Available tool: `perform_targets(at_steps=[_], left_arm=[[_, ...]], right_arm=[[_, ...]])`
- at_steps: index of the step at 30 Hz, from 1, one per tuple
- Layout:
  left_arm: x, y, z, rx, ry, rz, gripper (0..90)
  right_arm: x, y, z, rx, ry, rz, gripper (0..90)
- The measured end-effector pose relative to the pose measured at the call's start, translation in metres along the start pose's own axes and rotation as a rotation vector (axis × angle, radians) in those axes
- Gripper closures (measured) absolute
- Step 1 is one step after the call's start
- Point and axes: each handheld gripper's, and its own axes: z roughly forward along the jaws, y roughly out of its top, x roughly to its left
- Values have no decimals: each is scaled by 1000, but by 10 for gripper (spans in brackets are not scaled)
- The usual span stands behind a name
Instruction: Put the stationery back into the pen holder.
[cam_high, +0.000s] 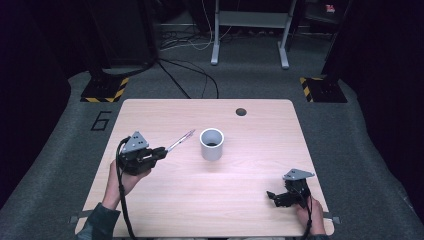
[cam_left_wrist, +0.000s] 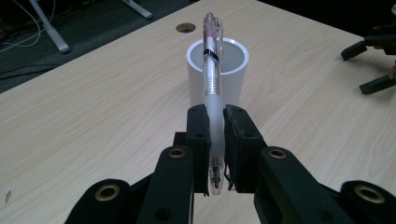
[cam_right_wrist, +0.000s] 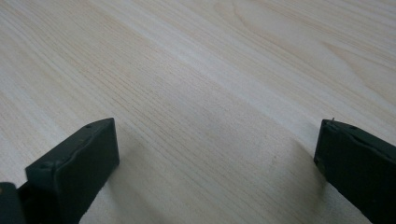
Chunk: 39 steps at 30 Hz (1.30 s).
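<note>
Beside the white cup (cam_high: 212, 144), the left gripper (cam_left_wrist: 215, 122) clamps a pen (cam_left_wrist: 212, 70), seemingly not yet dropped in; the right gripper (cam_high: 280, 196) rests open-jawed, empty

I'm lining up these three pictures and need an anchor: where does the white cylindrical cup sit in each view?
High view: the white cylindrical cup stands near the table's middle, just right of the clear pen tip.
Left gripper view: the cup is upper centre, behind the pen held by the left gripper.
Right gripper view: bare wooden tabletop, no cup.
Shared landmark: the light wooden tabletop.
</note>
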Motion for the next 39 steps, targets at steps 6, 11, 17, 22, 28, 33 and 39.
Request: perform_targets(at_steps=[6,11,17,22,28,33,39], left_arm=[[4,12,4,19,-22,15,809],[8,22,7,28,-40,20,809],[14,34,14,51,-53,27,809],[17,42,21,74,-61,39,809],[17,47,30,104,-78,43,810],[19,54,35,118,-85,54,809],[19,61,43,151,-86,76,809]], right_arm=[[0,0,0,0,0,-1,0],[0,0,0,0,0,0,0],[0,0,0,0,1,0,0],[0,0,0,0,1,-1,0],[0,0,0,0,1,-1,0],[0,0,0,1,0,1,0],[0,0,0,0,1,-3,0]])
